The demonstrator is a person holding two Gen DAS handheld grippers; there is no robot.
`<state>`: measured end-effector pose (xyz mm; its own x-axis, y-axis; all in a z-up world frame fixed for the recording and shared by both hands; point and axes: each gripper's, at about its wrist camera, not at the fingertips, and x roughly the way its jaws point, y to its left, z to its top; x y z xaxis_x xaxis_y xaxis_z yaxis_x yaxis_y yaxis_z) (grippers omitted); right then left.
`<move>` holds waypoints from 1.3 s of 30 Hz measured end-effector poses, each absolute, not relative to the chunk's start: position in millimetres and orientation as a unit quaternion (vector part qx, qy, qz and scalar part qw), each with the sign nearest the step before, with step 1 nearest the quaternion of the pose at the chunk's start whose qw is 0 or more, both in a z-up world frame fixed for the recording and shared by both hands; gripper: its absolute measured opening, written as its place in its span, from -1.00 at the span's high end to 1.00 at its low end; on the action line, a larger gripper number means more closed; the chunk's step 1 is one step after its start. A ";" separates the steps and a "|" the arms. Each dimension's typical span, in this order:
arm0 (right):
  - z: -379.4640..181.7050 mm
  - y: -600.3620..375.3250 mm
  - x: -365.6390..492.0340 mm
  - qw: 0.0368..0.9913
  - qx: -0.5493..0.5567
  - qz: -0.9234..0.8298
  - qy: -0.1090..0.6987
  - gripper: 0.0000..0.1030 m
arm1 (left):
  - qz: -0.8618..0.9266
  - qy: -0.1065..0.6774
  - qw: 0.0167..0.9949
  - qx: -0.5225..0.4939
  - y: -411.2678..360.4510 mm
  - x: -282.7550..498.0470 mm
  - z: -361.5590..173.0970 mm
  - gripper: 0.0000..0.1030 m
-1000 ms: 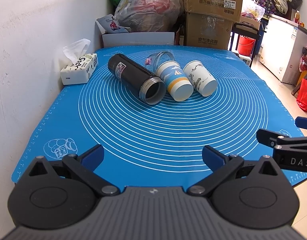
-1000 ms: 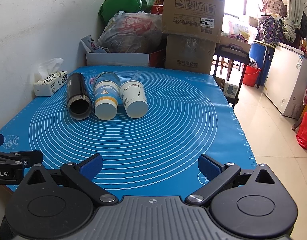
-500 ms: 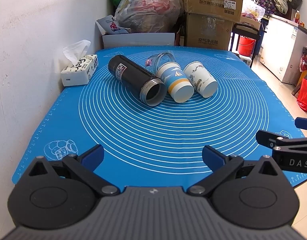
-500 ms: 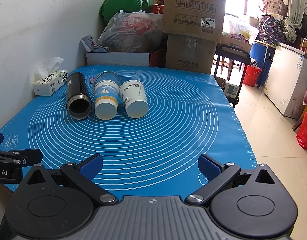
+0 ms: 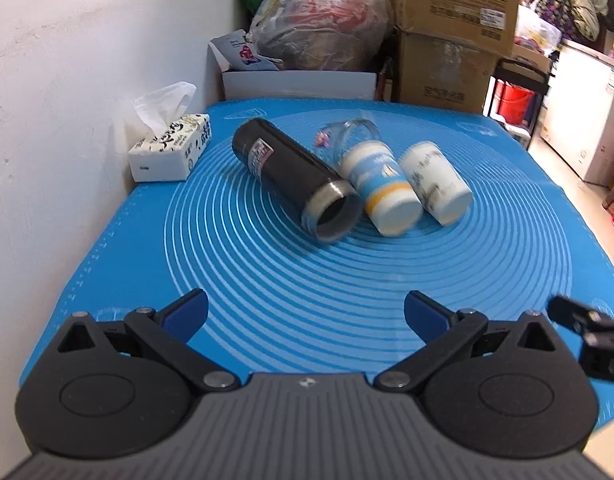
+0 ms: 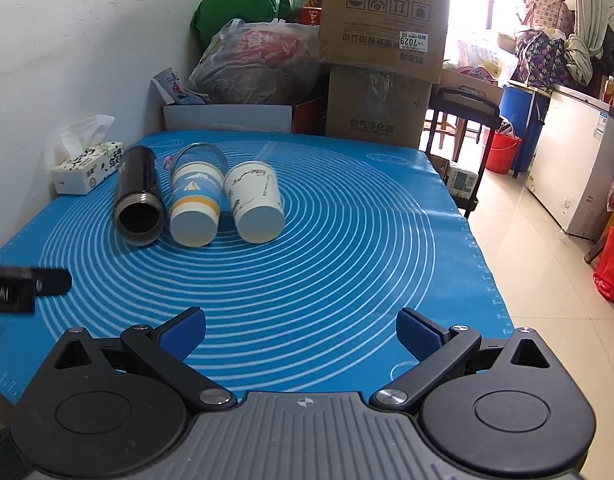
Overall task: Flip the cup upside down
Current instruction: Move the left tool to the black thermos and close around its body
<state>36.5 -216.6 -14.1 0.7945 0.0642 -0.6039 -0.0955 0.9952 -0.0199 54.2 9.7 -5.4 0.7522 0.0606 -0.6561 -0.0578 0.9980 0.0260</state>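
Observation:
Three cups lie on their sides in a row on the blue mat (image 5: 307,280): a black steel flask (image 5: 295,178) with its open mouth toward me, a blue-and-yellow paper cup (image 5: 381,186), and a white printed paper cup (image 5: 437,182). A clear glass (image 5: 353,132) lies behind them. They also show in the right wrist view: the flask (image 6: 139,192), the blue cup (image 6: 195,204), the white cup (image 6: 255,202). My left gripper (image 5: 306,314) is open and empty, near the mat's front. My right gripper (image 6: 301,330) is open and empty, further right.
A tissue box (image 5: 171,148) stands at the mat's left edge by the wall. Cardboard boxes (image 6: 383,60), a plastic bag (image 6: 263,68) and a white box (image 5: 299,84) crowd the far end. The mat's right edge (image 6: 479,248) drops to the tiled floor.
My left gripper has moved forward and a little left toward the cups, which look larger and blurred. My right gripper has crept forward only slightly.

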 end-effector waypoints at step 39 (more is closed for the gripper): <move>-48.6 -244.4 102.0 0.946 -0.005 0.026 0.324 -1.00 | 0.089 0.425 0.892 -0.123 49.9 264.2 -27.3 -0.99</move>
